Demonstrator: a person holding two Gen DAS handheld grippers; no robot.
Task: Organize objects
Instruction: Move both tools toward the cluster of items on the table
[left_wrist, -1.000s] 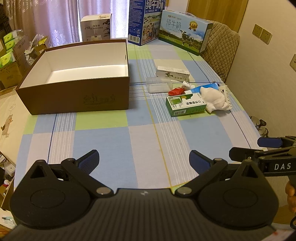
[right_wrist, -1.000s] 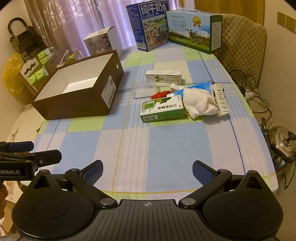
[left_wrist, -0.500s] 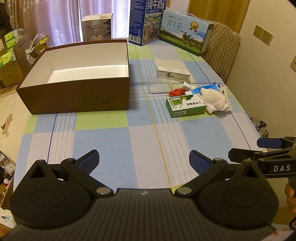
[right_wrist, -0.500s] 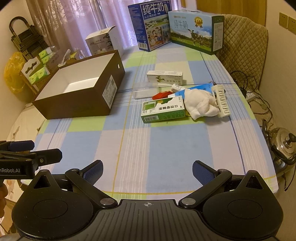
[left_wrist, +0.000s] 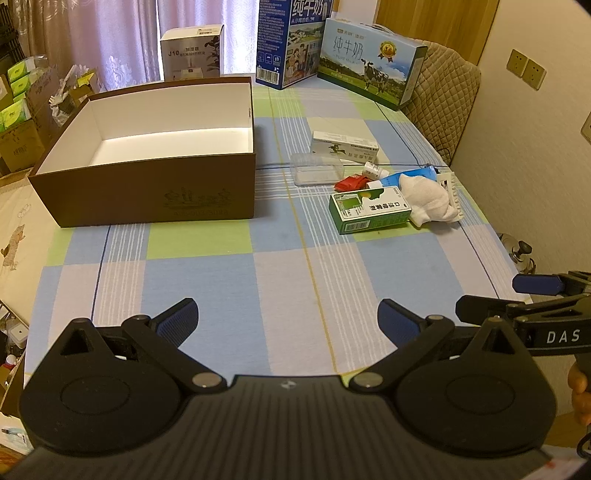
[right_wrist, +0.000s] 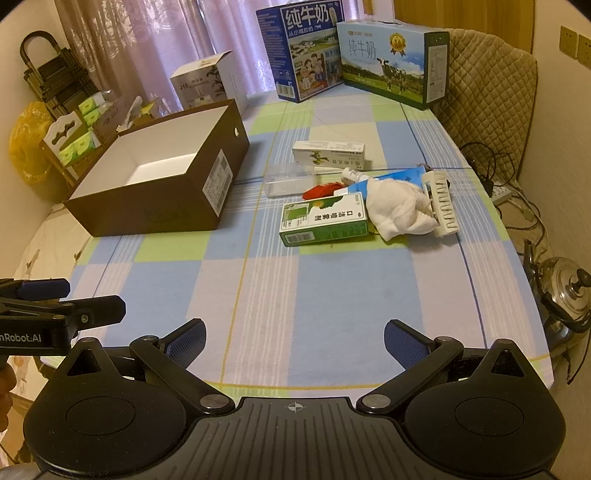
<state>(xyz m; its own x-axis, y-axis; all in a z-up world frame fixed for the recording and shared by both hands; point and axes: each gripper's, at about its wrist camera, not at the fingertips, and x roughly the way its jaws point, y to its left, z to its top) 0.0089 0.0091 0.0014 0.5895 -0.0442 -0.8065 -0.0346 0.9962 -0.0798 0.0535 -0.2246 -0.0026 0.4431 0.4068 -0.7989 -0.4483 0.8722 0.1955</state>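
Observation:
An open brown box with a white inside stands at the left of the checked tablecloth. To its right lies a cluster: a green carton, a white cloth, a white comb-like piece, a red packet, a clear plastic case and a white-green carton. My left gripper and right gripper hover open over the near table edge, both empty and well short of the cluster.
Two large milk cartons and a white appliance box stand at the far end. A padded chair is at the far right, a metal kettle beside the table on the right, shelves of goods on the left.
Both grippers have drifted slightly forward over the table; the objects sit a little nearer in view. Nothing was grasped or moved.

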